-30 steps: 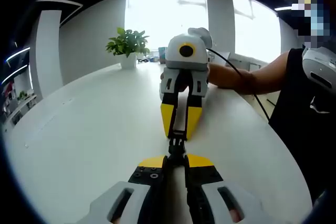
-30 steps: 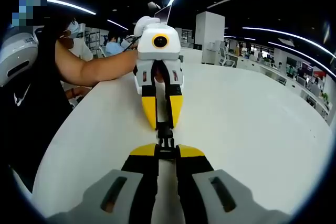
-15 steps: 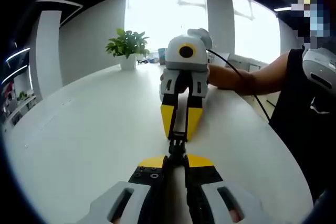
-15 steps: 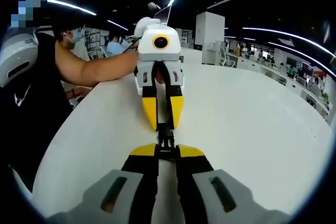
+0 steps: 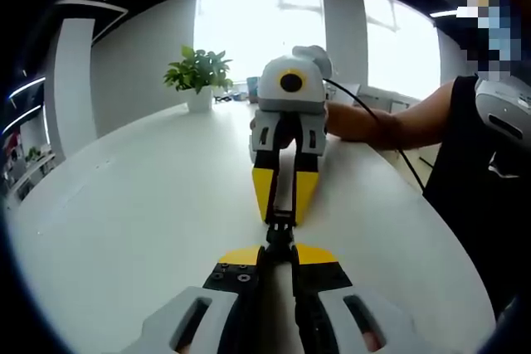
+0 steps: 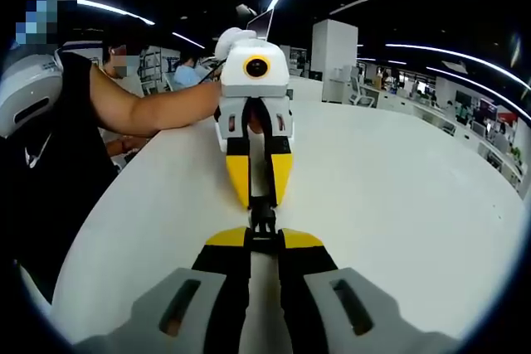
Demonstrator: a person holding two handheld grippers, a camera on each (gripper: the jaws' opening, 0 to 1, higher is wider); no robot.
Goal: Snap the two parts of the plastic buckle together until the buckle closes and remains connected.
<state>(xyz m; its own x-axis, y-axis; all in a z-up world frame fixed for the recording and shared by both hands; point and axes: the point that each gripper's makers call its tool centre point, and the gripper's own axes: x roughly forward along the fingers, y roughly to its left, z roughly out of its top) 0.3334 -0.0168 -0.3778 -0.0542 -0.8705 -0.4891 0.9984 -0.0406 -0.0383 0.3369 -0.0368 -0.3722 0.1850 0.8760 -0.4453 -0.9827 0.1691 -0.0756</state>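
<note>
**Buckle held nose to nose between both grippers, above the table**

While the two grippers face each other tip to tip, the buckle [image 5: 280,234] runs as one short black line between them. In the left gripper view, the left gripper [image 5: 278,256] is clenched on the near end of that line, and the right gripper [image 5: 280,205] comes in from the far side, yellow tips pinched on the other end. The buckle's long axis lies straight along both sets of jaws, so the closing push has to run along that same line.

In the right gripper view the picture mirrors: right gripper [image 6: 264,242] clamped on the near part of the buckle [image 6: 263,217], left gripper [image 6: 259,191] gripping the far part. The two parts touch or overlap; whether the latch has caught is too small to tell. Neither hand is nearer; both hold at the piece's ends.

Judgement: the coming move turns on keeping both jaw lines collinear. Any roll or sideways offset would likely jam the prongs. All of this sits over the white table [image 5: 133,196], with a plant [image 5: 199,72] at its far edge.
</note>
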